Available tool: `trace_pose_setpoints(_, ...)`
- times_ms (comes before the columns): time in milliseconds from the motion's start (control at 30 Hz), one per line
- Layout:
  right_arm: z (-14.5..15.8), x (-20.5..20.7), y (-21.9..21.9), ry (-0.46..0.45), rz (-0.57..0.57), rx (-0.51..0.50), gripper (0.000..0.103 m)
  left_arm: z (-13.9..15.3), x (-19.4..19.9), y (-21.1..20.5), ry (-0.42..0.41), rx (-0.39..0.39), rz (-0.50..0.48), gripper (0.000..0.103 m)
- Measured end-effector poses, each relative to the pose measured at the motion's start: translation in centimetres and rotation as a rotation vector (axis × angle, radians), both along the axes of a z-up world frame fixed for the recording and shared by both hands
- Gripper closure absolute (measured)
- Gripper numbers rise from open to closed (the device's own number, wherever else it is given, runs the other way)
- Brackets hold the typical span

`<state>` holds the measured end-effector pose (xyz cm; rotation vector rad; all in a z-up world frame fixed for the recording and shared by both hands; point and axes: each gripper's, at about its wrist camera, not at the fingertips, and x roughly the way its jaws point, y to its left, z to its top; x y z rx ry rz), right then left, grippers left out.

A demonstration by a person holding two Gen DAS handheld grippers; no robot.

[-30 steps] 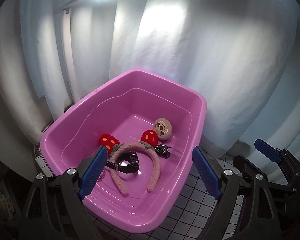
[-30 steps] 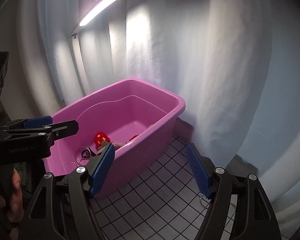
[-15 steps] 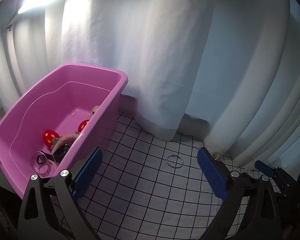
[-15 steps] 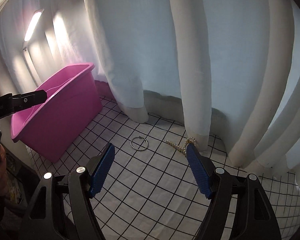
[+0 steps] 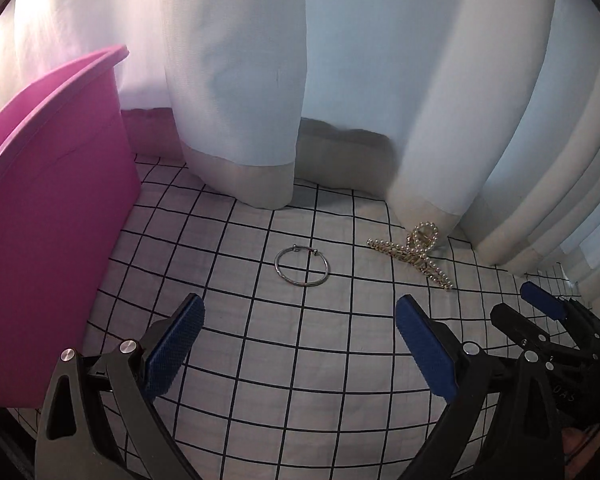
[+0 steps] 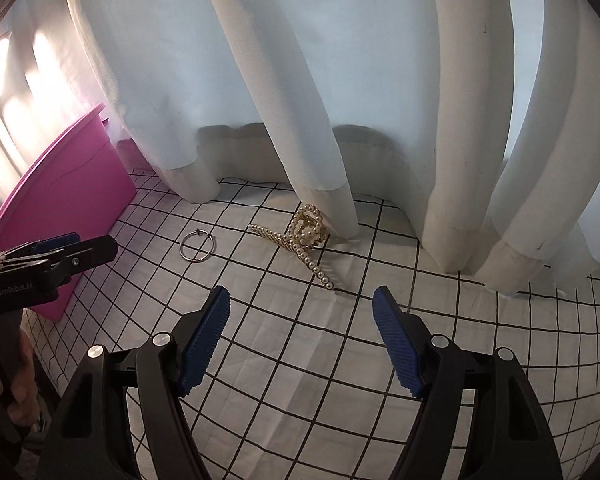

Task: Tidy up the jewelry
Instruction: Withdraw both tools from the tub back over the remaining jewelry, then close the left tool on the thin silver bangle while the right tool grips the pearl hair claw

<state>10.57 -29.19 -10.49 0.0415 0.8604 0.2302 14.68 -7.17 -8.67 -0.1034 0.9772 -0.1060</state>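
A thin silver hoop [image 5: 301, 267] [image 6: 197, 245] lies flat on the grid-patterned cloth. To its right a pearl hair claw [image 5: 413, 253] [image 6: 302, 239] rests against a curtain hem. My left gripper [image 5: 300, 312] hovers just short of the hoop, open wide, nothing between its blue pads. My right gripper [image 6: 301, 304] hangs open above the cloth, short of the pearl claw, also with nothing in it. The pink tub [image 5: 48, 216] [image 6: 64, 216] stands at the left; its inside is hidden from both views.
White curtains [image 5: 340, 80] hang along the back, their hems touching the cloth. The right gripper's fingers [image 5: 540, 304] show at the left view's right edge. The left gripper's body and a hand [image 6: 16, 384] fill the right view's left edge.
Both grippers swung right, away from the tub, and sank toward the cloth. The tub's contents left view; the hoop and pearl claw came closer. The left jaws widened a little.
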Motion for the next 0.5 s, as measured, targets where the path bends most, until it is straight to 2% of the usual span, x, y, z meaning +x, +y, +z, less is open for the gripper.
trace_pose_setpoints(200, -2.6, 2.4, -0.2, -0.007, -0.003, 0.031, 0.032, -4.4, 2.2, -0.3, 0.042, -0.022, 0.014, 0.008)
trace_pose_setpoints(367, -4.2, 4.2, -0.1, -0.025, 0.003, 0.034, 0.032, -6.4, 2.9, -0.9, 0.0, 0.04, 0.008, 0.008)
trace_pose_setpoints(500, -5.1, 5.2, 0.1, -0.028, 0.008, 0.025, 0.032, -7.7, 3.2, -0.8, 0.007, 0.033, 0.012, 0.008)
